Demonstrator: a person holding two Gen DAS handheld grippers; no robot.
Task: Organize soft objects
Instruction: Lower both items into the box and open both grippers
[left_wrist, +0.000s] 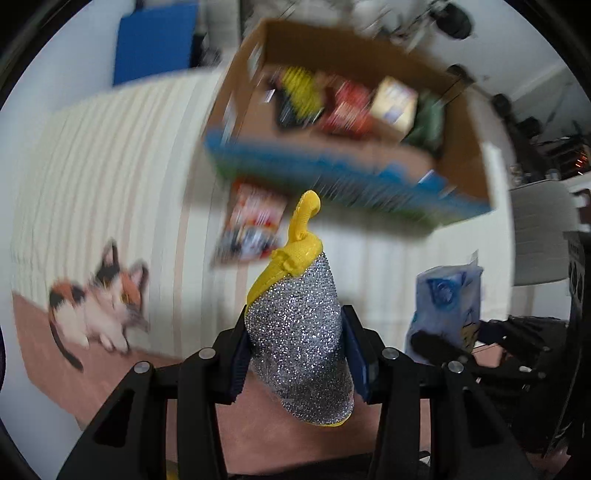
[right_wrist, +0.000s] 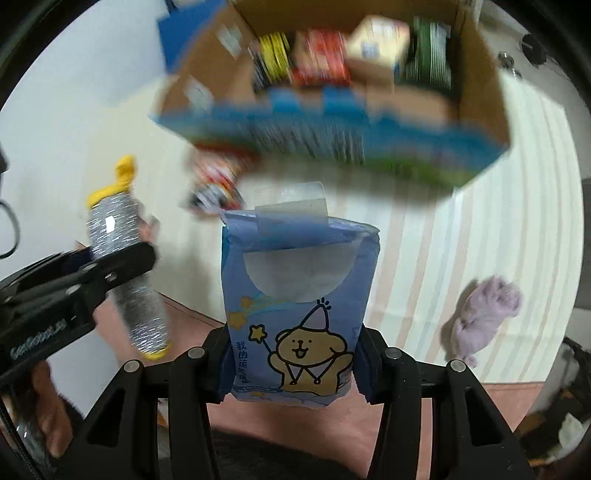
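My left gripper (left_wrist: 297, 354) is shut on a silver glitter sponge with yellow trim and a yellow loop (left_wrist: 299, 332), held upright above the bed. It also shows in the right wrist view (right_wrist: 125, 266), held by the left gripper (right_wrist: 110, 269). My right gripper (right_wrist: 295, 365) is shut on a blue tissue pack with a bear drawing (right_wrist: 299, 302); the pack shows in the left wrist view (left_wrist: 447, 302) too. An open cardboard box (left_wrist: 461, 162), also in the right wrist view (right_wrist: 484, 92), lies ahead, blurred, with several packets inside.
A striped cream sheet (left_wrist: 110, 166) covers the bed. A calico cat plush (left_wrist: 99, 302) lies at the left. A colourful snack packet (left_wrist: 251, 225) lies before the box. A purple plush (right_wrist: 484, 314) lies at the right. A blue board (left_wrist: 155, 40) stands against the wall.
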